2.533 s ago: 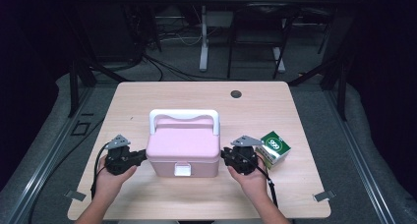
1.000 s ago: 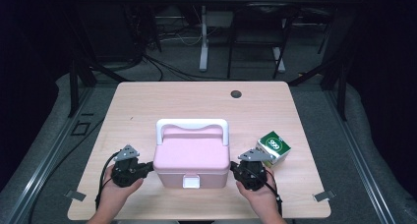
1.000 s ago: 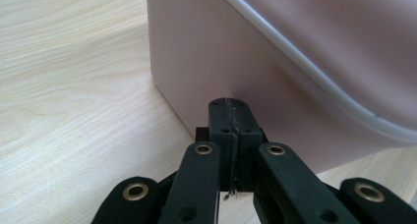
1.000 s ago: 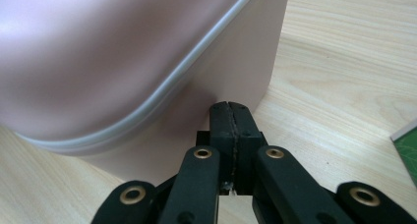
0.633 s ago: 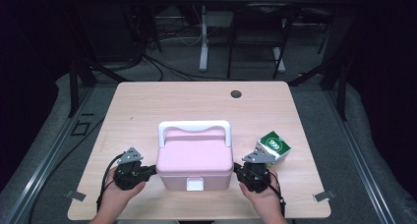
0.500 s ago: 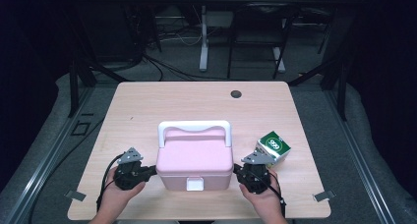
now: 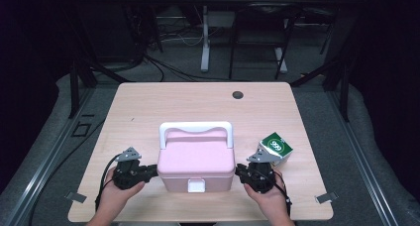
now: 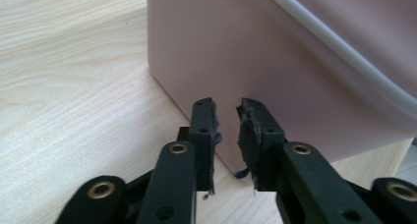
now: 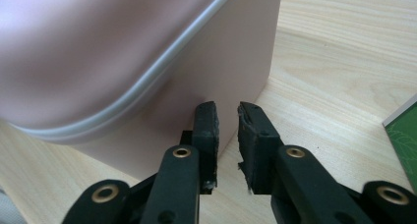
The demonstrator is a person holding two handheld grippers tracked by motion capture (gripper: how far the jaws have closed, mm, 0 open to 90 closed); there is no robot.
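A pink lidded box [image 7: 196, 159] with a white handle [image 7: 195, 128] and a white front latch [image 7: 196, 187] stands near the table's front edge. My left gripper [image 7: 154, 172] presses its tips against the box's left wall [image 8: 275, 62], with the jaws almost together and nothing between them. On the other side, my right gripper [image 7: 238, 172] touches the box's right wall [image 9: 231, 62] the same way, jaws nearly closed and empty. In the gripper views, the left gripper [image 8: 227, 111] and the right gripper [image 9: 227, 111] each point at the lower wall, below the lid's pale seam.
A green carton [image 7: 275, 146] stands tilted just behind my right hand, and its corner [image 9: 404, 135] shows in the right gripper view. A dark round hole [image 7: 237, 94] sits near the far edge of the wooden table [image 7: 148, 107]. Dark floor and cables surround the table.
Squeezed between the two grippers, the box has slid toward the near edge and a little to the right. Over the last half second it has hardly moved.
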